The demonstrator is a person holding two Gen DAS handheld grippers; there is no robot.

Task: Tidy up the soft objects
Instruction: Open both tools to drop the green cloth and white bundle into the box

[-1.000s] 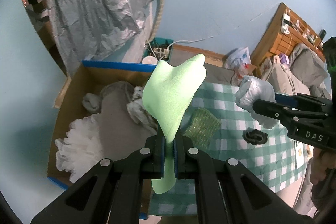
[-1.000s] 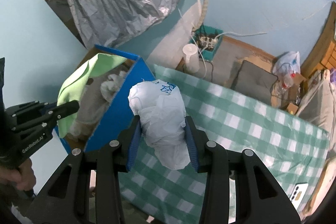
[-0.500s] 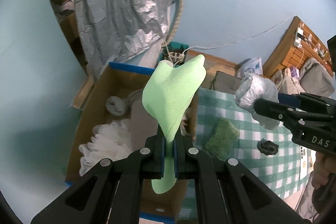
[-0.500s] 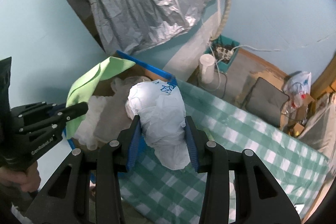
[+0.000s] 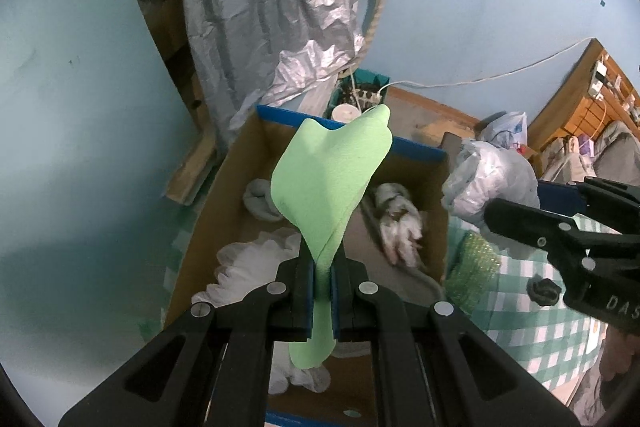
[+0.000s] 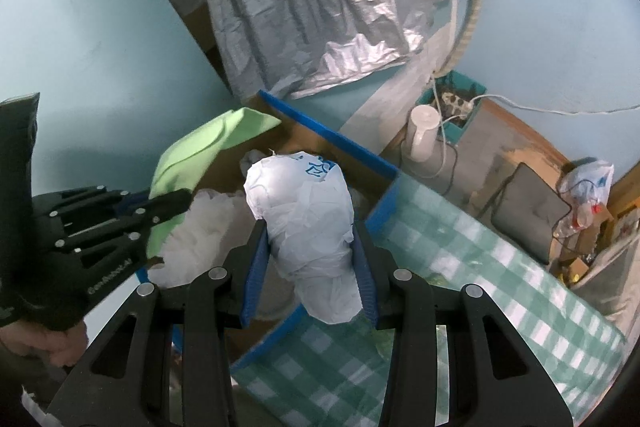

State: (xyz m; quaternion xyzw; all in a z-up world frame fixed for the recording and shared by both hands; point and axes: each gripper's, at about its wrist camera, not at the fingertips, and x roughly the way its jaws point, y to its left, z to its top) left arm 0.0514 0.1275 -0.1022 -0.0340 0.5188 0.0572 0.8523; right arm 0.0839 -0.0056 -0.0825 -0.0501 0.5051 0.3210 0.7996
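Between left fingers (image 5: 301, 297), green cloth (image 5: 328, 187) pinched

The right gripper (image 6: 308, 267) clamps a knotted white plastic bag (image 6: 304, 223) between its blue pads (image 6: 254, 279), blue print showing at the bag's top. Beyond and below the fingertips lies an open cardboard box (image 6: 344, 147) with blue edging, white fluffy material (image 6: 200, 227) inside. Left of the tool, the left gripper (image 6: 176, 203) pinches a light green cloth (image 6: 192, 155) over the box. To the right spreads a green checked tablecloth (image 6: 480, 267).
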